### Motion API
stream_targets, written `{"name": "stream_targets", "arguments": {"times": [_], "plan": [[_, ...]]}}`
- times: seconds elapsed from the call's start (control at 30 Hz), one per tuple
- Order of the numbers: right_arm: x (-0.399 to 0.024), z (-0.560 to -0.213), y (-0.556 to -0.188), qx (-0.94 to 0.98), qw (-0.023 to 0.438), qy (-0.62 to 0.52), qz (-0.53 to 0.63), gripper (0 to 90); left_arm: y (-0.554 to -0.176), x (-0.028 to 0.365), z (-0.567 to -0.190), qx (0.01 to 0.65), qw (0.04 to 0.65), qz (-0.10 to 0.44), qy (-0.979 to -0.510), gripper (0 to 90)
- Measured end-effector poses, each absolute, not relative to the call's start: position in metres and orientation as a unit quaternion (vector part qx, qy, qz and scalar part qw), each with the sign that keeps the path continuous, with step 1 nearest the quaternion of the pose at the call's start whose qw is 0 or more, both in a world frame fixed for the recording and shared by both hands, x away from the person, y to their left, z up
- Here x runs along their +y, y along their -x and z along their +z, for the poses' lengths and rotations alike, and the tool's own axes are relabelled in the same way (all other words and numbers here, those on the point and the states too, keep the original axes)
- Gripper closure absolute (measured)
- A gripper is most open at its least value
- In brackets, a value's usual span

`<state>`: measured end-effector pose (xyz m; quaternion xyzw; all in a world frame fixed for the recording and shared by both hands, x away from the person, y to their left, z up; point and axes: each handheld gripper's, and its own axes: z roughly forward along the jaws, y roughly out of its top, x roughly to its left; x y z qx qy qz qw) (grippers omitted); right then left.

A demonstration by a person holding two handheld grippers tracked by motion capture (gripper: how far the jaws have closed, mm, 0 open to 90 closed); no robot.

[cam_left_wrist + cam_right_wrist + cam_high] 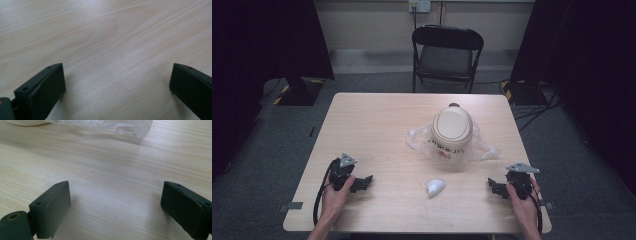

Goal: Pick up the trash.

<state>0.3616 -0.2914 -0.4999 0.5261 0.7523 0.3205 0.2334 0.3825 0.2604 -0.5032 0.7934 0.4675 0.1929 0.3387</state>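
The tabletop [372,125] was seen bare at its near corners, where each hand-held gripper rested: left [363,182], right [493,186], both with jaws spread and nothing held. The pot [452,131] lay toward the far right on a bag [484,150], its long axis apparently running near to far. A wad [435,186] sat near the front edge. An approach from both sides would probably be steadiest.

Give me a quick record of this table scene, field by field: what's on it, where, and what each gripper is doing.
surface: light wooden table
centre item: cream lidded bin resting on a clear plastic bag
near item: small crumpled white wad, in front of the bin, apart from it
left gripper: open, empty, low at the table's near left
right gripper: open, empty, low at the near right
behind table: black folding chair
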Motion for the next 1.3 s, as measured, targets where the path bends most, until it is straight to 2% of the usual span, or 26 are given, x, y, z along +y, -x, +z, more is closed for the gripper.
{"name": "stream_targets", "arguments": {"times": [0.23, 0.27, 0.37, 0.43, 0.7, 1.17, 1.3], "plan": [[-0.292, -0.500, -0.363, 0.750, 0.235, -0.529, 0.319, 8.4, -0.382, 0.259, -0.502, 0.469, 0.332, 0.194, -0.795, 1.4], [-0.292, -0.500, -0.363, 0.750, 0.236, -0.529, 0.319, 8.4, -0.381, 0.259, -0.501, 0.472, 0.336, 0.195, -0.791, 3.5], [-0.293, -0.500, -0.363, 0.750, 0.236, -0.528, 0.319, 8.4, -0.380, 0.259, -0.499, 0.473, 0.340, 0.201, -0.788, 18.0], [-0.292, -0.500, -0.363, 0.750, 0.236, -0.528, 0.319, 8.4, -0.380, 0.258, -0.499, 0.473, 0.348, 0.192, -0.786, 15.1], [-0.292, -0.500, -0.363, 0.750, 0.236, -0.529, 0.319, 8.4, -0.376, 0.252, -0.490, 0.451, 0.388, 0.176, -0.785, 16.0], [-0.292, -0.500, -0.363, 0.750, 0.236, -0.529, 0.319, 8.4, -0.394, 0.207, -0.461, 0.392, 0.430, 0.151, -0.799, 17.5], [-0.292, -0.500, -0.363, 0.751, 0.236, -0.528, 0.319, 8.4, -0.400, 0.197, -0.457, 0.392, 0.451, 0.135, -0.791, 18.1]]}}
